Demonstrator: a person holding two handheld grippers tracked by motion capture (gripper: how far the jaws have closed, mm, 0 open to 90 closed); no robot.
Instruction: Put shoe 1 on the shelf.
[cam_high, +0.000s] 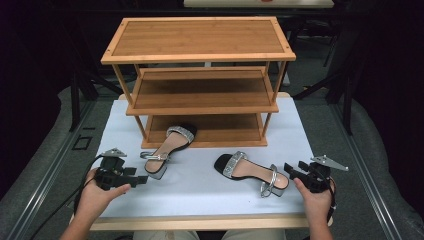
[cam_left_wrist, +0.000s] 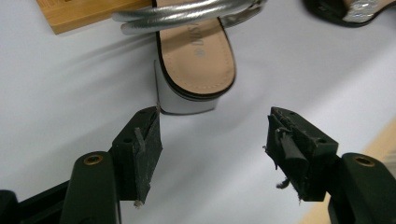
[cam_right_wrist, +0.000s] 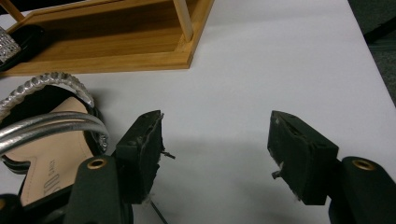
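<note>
Bamboo shoe rack (cam_high: 200, 55) at the back of the white table (cam_high: 210, 185); one sandal (cam_high: 167, 150) lies toe-in on the bottom shelf with its block heel (cam_left_wrist: 187, 95) out on the table, the other sandal (cam_high: 250, 172) flat near your right tongs (cam_high: 295, 172). Both tongs stand spread, nothing between them, left tongs (cam_high: 137, 177) just short of that heel. Likely light, stiff-soled, straps floppy and slick; take the heel block or sole edge

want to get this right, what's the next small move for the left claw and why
Probably ease the left claw forward so its open jaws straddle the block heel of the left sandal. The jaws stand wide with nothing between them, and the heel sits just ahead, touching neither pad. The sandal's toe already rests on the rack's bottom shelf.
</note>
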